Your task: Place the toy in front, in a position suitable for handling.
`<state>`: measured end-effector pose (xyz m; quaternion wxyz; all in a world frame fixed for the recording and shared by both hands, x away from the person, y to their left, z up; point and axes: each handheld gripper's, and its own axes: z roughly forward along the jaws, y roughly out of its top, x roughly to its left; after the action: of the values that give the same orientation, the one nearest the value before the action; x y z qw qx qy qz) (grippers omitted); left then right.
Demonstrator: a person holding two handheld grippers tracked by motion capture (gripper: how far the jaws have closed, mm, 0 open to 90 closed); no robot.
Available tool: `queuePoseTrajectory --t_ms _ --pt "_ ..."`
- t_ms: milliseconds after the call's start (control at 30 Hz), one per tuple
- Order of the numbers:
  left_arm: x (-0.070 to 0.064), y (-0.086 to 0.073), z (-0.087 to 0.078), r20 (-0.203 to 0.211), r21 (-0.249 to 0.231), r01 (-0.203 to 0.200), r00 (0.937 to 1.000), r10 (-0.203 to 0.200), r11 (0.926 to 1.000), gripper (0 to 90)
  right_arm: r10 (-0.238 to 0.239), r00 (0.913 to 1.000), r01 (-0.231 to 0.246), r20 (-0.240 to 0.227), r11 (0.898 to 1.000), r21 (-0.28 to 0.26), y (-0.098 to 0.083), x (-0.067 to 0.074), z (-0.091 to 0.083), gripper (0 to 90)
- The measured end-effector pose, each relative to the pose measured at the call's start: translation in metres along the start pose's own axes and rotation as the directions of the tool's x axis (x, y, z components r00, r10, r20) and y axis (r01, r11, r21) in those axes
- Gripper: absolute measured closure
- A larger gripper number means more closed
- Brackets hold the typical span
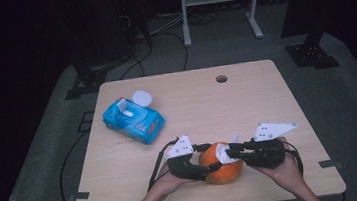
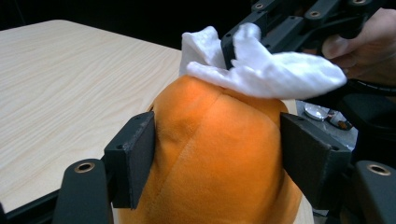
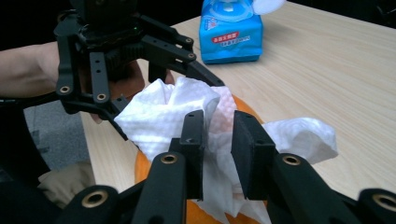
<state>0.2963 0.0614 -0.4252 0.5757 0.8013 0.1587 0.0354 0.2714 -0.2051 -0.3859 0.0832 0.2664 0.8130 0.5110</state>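
An orange plush ball (image 1: 220, 170) (image 2: 219, 154) sits near the table's front edge. My left gripper (image 1: 208, 158) (image 2: 217, 149) is shut on it, one pad pressing each side. A crumpled white wipe (image 1: 227, 153) (image 2: 266, 70) (image 3: 159, 116) lies draped over the top of the ball. My right gripper (image 1: 232, 149) (image 3: 218, 135) comes in from the right. Its jaws stand a little apart, with a fold of the wipe loose in the gap between them. A sliver of the orange ball (image 3: 243, 106) shows behind the wipe in the right gripper view.
A blue pack of wet wipes (image 1: 133, 119) (image 3: 231, 35) lies at the table's left with its white lid (image 1: 142, 98) flipped open. The wooden table (image 1: 246, 98) has a small round hole (image 1: 221, 79) near its far edge. A white frame stands on the floor beyond.
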Motion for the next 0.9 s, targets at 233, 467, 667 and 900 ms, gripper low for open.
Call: queuePoseTrajectory --t_ms 233,467,667,900 --pt "-0.001 0.0 0.003 0.014 0.006 0.002 0.9999 -0.002 1.0 25.3 -0.06 0.9978 0.059 0.027 0.998 0.035 -0.004 0.006 0.006 78.8" --pt "0.011 -0.006 0.003 0.059 0.02 0.046 0.9972 -0.047 0.9988 8.7 -0.087 0.996 0.085 0.02 0.995 0.057 -0.003 0.01 0.008 85.6" --pt "0.01 -0.006 0.0 0.107 0.029 0.009 0.9942 -0.012 0.9996 21.3 -0.066 0.9956 0.064 0.066 0.997 0.037 -0.005 0.003 0.001 86.8" --pt "0.013 -0.012 0.003 0.097 0.011 0.0 0.9953 -0.002 0.9999 13.3 -0.074 0.9937 0.071 0.084 0.996 0.045 -0.005 0.003 0.003 87.6"
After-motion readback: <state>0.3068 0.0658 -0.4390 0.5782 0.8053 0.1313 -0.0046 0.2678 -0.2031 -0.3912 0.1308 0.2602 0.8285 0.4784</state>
